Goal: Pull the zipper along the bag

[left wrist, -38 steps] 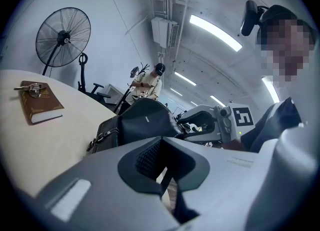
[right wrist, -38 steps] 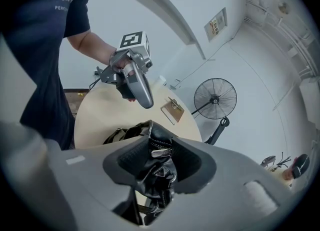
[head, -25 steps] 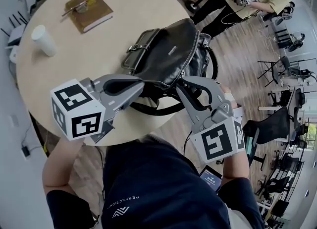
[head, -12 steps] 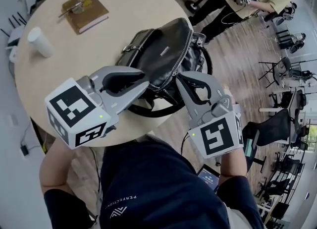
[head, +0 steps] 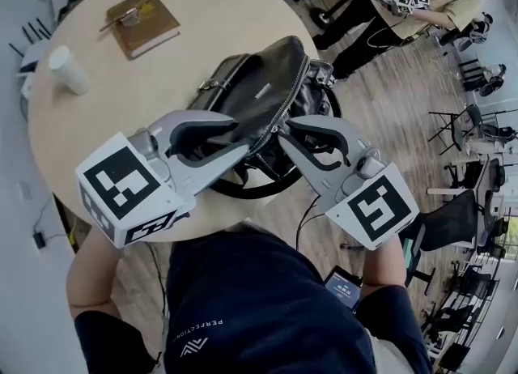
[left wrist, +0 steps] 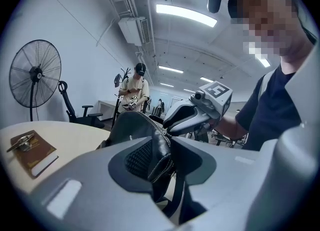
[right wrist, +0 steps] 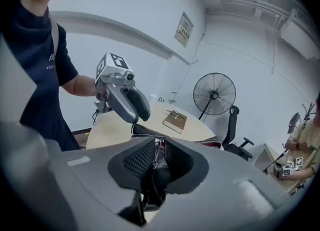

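1. The left gripper has just been opening. It is now released, with the stitched edge of the bag loose between its fingers.
2. The right gripper clenched, then reopened. The zipper pull hangs ungripped between its fingers.
3. Both grippers have rolled since a second ago.
4. The bag sits on the table, its near end at both sets of fingertips.
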